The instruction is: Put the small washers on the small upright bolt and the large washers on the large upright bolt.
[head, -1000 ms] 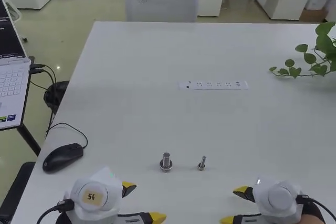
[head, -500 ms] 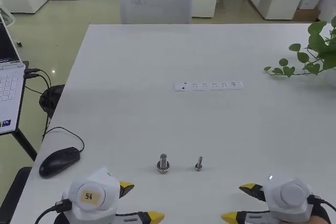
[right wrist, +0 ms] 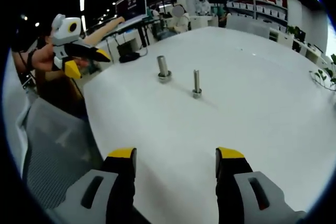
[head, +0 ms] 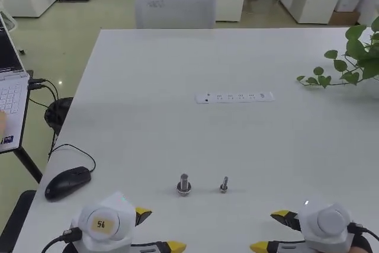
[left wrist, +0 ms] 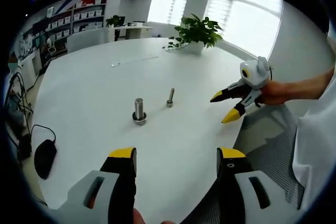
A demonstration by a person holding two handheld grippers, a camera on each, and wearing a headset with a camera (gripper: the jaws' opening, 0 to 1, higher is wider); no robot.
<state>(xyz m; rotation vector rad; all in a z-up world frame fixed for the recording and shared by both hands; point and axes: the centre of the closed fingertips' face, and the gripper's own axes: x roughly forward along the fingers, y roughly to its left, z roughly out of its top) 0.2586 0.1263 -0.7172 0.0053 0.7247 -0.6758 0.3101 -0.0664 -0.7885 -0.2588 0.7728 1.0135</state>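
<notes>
– Pale bench (head: pixel 177 87) in an open office, seen from its near edge. What sits closest?

– Two hand-held tools at the near edge, well apart. The left tool (head: pixel 160 228) has its yellow-tipped jaws spread wide, with nothing between them. The right tool (head: pixel 267 229) is the same: wide open and empty.

– And the bolts?

– Just beyond, between the two tools, both upright on the bench top, near each other but not touching. The large bolt (head: pixel 183 185) stands on the left and the small bolt (head: pixel 224 185) on the right. Each has a wider collar at its foot. Whether that is stacked washers or only the bolt's head, I cannot tell.

– Farther back?

– A black mouse (head: pixel 67 182) lies off to the left, a white power strip (head: pixel 235 96) is at mid-bench, a leafy plant (head: pixel 349 57) is at the far right, and a grey chair (head: pixel 174 10) stands at the far side.

– How would you seat a washer well?

– As I judge it, pinch it by the rim so the hole stays free. Hold it level over the bolt's tip and let go low. Each tool should work the bolt on its own side, coming in from outside. The slim bolt looks easy to topple, so nothing should brush it.
</notes>
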